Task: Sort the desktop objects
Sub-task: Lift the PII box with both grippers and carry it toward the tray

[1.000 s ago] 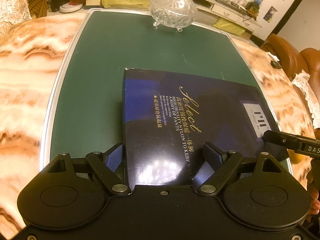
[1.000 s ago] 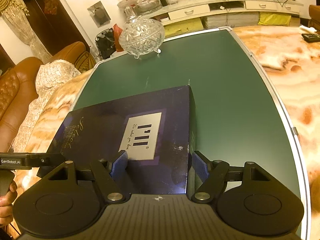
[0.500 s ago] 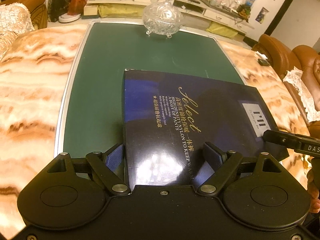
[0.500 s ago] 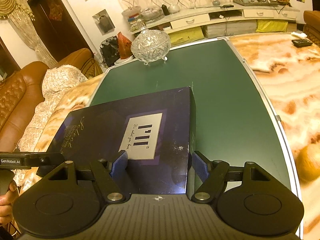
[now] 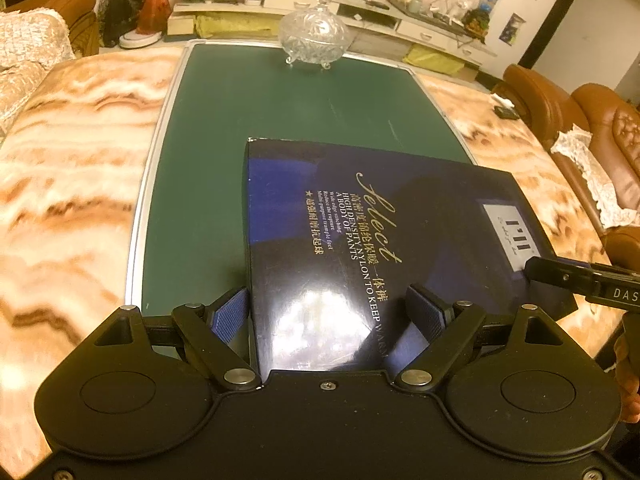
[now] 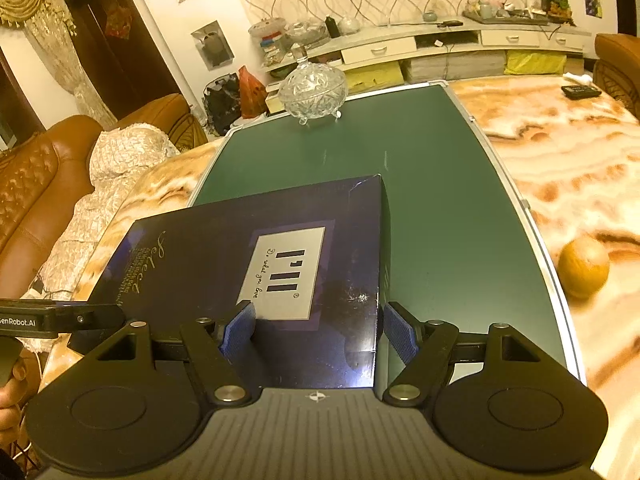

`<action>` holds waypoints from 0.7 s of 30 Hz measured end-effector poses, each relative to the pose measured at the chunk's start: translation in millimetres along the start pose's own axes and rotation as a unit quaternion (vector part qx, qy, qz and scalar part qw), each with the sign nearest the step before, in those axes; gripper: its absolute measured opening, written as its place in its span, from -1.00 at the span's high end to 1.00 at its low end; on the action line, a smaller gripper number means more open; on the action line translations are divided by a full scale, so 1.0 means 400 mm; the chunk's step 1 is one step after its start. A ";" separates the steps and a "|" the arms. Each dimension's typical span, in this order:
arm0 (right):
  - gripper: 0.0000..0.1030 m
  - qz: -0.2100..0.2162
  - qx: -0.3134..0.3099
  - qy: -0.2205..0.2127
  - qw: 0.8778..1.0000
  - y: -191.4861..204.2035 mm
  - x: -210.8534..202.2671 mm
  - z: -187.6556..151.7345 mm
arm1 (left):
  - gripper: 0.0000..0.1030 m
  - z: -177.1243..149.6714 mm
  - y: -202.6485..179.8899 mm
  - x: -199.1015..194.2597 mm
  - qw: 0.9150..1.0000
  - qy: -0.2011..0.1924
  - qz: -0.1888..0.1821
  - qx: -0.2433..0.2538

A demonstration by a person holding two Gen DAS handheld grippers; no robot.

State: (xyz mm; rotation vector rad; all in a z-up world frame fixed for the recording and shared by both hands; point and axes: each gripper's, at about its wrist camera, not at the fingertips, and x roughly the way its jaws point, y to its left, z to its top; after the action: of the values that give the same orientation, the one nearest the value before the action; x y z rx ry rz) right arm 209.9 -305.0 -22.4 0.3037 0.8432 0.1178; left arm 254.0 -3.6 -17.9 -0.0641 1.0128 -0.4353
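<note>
A flat dark blue box [image 5: 360,236] with gold lettering and a grey label is held above the green board [image 5: 240,112]. My left gripper [image 5: 328,312] is shut on the box's left end, one blue pad on each side. My right gripper [image 6: 318,328] is shut on the box [image 6: 256,248] at its right end, near the grey label. Each gripper shows at the edge of the other's view. A cut-glass lidded bowl [image 5: 314,36] stands at the board's far end; it also shows in the right wrist view [image 6: 312,90].
The green board [image 6: 432,184] lies on a marble-patterned table [image 5: 72,152]. A round orange fruit [image 6: 583,268] sits on the marble right of the board. A dark remote [image 6: 580,91] lies far right. Brown sofas flank the table, and a low cabinet stands behind.
Both grippers have risen with the box: the board and glass bowl look smaller and farther, and more of the room and the orange fruit have come into view.
</note>
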 end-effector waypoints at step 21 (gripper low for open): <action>-0.46 -0.010 -0.016 0.013 1.000 0.041 -0.109 -0.156 | -0.65 -0.180 -0.017 -0.078 1.000 0.024 0.001 0.000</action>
State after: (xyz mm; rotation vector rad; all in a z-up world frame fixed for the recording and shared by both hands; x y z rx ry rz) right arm 134.4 -285.6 -25.2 0.2650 0.8694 0.1173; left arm 177.8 12.6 -29.4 -0.0528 1.0597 -0.4359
